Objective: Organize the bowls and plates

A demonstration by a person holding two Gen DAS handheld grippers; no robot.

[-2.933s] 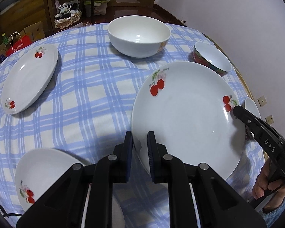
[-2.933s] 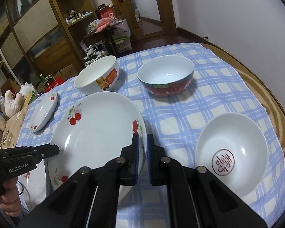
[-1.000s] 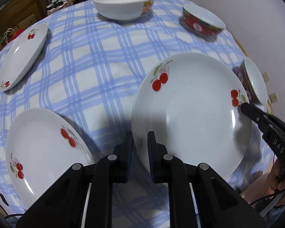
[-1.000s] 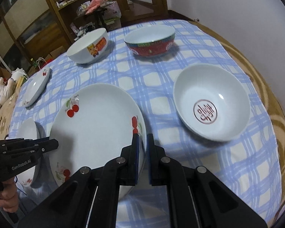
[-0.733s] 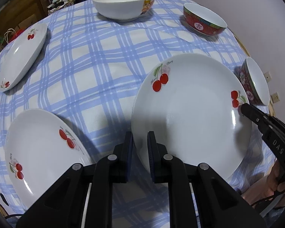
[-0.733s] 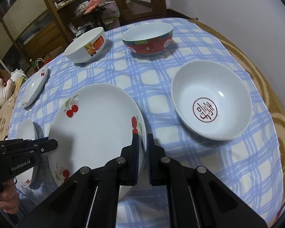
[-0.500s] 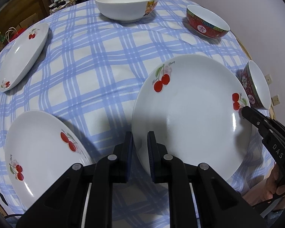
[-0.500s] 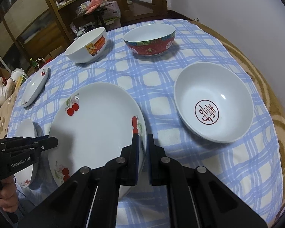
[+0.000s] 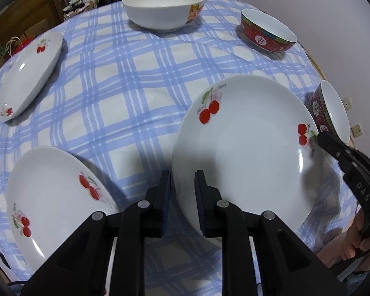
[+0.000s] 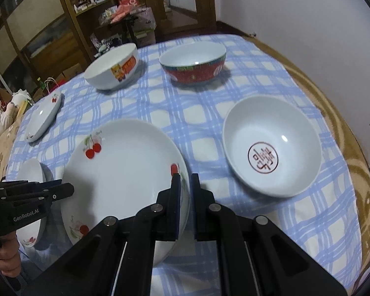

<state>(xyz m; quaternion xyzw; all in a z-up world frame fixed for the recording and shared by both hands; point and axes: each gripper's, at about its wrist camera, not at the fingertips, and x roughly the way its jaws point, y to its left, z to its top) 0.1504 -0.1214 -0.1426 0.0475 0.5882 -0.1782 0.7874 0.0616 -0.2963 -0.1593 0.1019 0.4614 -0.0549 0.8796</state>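
A large white cherry plate lies low over the blue checked cloth, near the table's front. Its near rim passes between the jaws of my left gripper. Those jaws are opening, and a thin gap shows beside the rim. My right gripper is shut on the opposite rim. Just left of the large plate lies a second cherry plate, partly hidden by the left gripper in the right wrist view.
A small cherry plate sits far left. At the back stand a white cartoon bowl and a red bowl. A white-lined bowl with a red emblem is right of the plate. Hands hold the grippers.
The large plate has come toward the table's front, next to the second cherry plate. My left jaws have parted a little around its rim. The right grip is unchanged.
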